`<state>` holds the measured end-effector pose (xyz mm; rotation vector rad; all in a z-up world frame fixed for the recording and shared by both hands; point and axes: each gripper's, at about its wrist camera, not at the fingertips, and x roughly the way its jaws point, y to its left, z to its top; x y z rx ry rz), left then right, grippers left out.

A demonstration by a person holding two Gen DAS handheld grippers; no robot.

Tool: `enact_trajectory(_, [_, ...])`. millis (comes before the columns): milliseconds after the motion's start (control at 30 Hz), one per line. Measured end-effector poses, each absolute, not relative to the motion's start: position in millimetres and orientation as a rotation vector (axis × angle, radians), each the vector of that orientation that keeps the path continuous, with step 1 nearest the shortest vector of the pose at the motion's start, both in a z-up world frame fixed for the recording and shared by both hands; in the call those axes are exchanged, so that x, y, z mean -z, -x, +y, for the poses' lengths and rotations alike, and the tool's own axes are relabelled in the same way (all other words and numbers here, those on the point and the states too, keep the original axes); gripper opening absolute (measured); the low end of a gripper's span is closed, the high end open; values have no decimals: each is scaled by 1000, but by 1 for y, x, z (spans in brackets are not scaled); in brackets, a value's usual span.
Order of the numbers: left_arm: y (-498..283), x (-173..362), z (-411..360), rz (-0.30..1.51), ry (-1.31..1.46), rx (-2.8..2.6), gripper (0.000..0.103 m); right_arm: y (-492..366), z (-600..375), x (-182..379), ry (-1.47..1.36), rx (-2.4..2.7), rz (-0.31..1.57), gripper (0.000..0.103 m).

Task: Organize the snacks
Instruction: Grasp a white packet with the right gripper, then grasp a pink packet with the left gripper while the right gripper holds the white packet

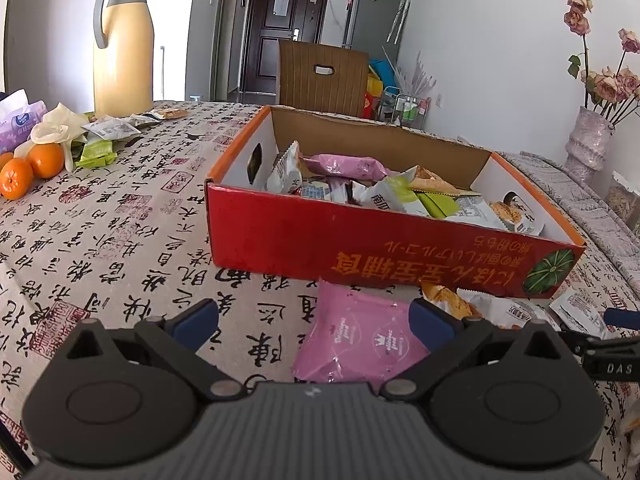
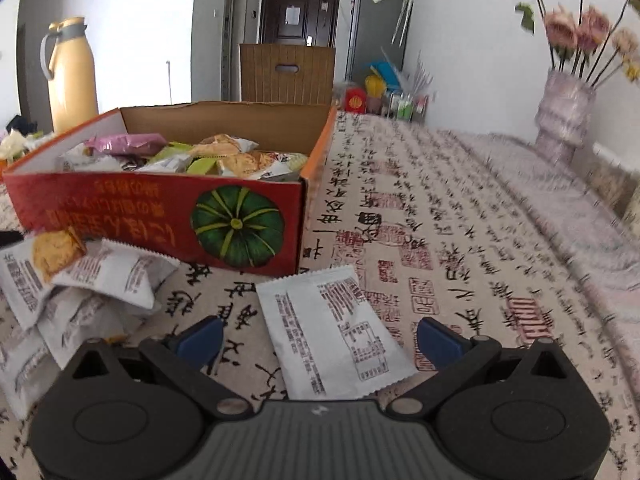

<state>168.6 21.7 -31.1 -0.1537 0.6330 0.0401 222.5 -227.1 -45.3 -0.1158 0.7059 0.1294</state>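
A red cardboard box (image 1: 360, 248) with several snack packets inside stands on the calligraphy tablecloth; it also shows in the right wrist view (image 2: 120, 216). My left gripper (image 1: 316, 324) is open just above the cloth, with a pink snack packet (image 1: 356, 340) lying between its fingers in front of the box. My right gripper (image 2: 320, 340) is open, with a white snack packet (image 2: 332, 332) lying flat between its fingers near the box's right corner. A pile of white packets (image 2: 80, 288) lies to its left.
Loose packets (image 1: 108, 136), oranges (image 1: 28, 168), a tissue pack (image 1: 20, 120) and a yellow thermos jug (image 1: 122, 44) sit at the far left. A vase of flowers (image 2: 564, 116) stands at the right edge. A brown chair (image 1: 320, 76) is behind the table.
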Motion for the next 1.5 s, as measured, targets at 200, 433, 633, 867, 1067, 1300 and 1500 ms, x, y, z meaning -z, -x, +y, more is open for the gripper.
enact_trajectory(200, [-169,32,22,638,156,-33,103,-237,-236,48,57,-173,747,103])
enact_trajectory(433, [-169,33,23,643,164,-30,103,-240,-235,48,58,-174,749,103])
enact_trajectory(633, [-169,33,22,647,166,-24,103,-233,-236,46,53,-197,732,90])
enact_trajectory(867, [-169,34,22,646,170,-22,103,-220,-238,40,32,-197,690,48])
enact_trajectory(1067, [-168,34,23,644,174,-18,103,-198,-226,36,40,-180,612,42])
enact_trajectory(1300, [-168,34,23,647,174,-21,103,-178,-216,28,-20,-164,534,41])
enact_trajectory(1500, [-167,30,26,658,180,-25,103,-172,-214,32,-49,-143,522,41])
